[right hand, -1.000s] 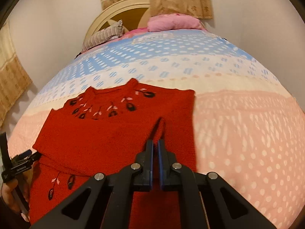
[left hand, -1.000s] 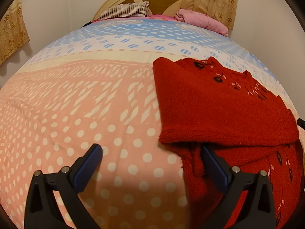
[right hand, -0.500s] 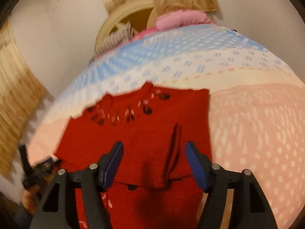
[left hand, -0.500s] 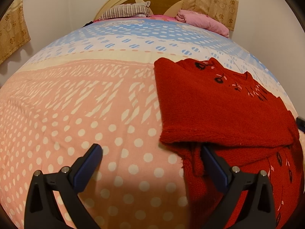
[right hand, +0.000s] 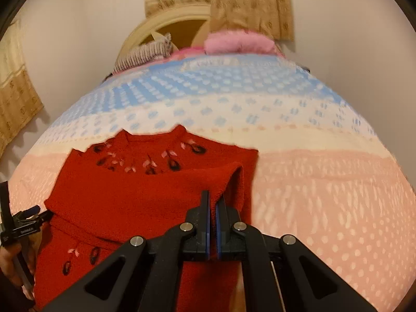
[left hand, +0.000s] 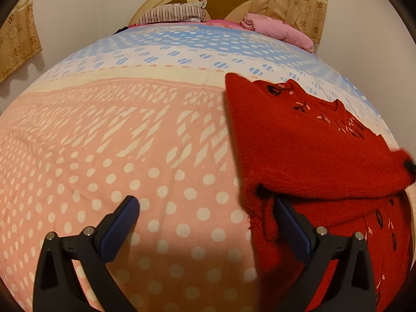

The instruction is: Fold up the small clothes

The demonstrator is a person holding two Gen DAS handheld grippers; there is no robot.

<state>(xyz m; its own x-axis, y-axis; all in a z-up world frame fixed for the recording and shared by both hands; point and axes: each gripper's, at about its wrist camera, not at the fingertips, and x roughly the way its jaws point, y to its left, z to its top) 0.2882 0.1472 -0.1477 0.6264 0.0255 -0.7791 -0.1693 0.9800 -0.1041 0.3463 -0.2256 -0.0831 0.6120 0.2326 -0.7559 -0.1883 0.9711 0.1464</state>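
The left gripper hangs low over the pink, white-dotted quilted bedspread, its blue-padded fingers spread wide with nothing between them. Its left finger is over bare quilt, while its right one lies against the near-left edge of the red knitted sweater with dark and pink embroidered sprigs. So the garment lies to the right of this tool, and only the loose lower layer at that corner is within its reach. The sweater lies flat on the pink band of the bed, neckline pointing toward the headboard, long axis running from the grippers toward the pillows. A sleeve or side panel is folded across the body as a broad band from left to right, with the hem part and its sprigs showing below it. At the right end of that band the right gripper is pinched closed on a raised ridge of the knit, which tents up from the flat layer. The right tool is therefore the one already engaged; the next fold likely turns on carrying that end leftward or forward, while the left one would have to shift right to catch its corner. The wool looks thick, soft and slightly fuzzy, likely to hold a crease loosely.
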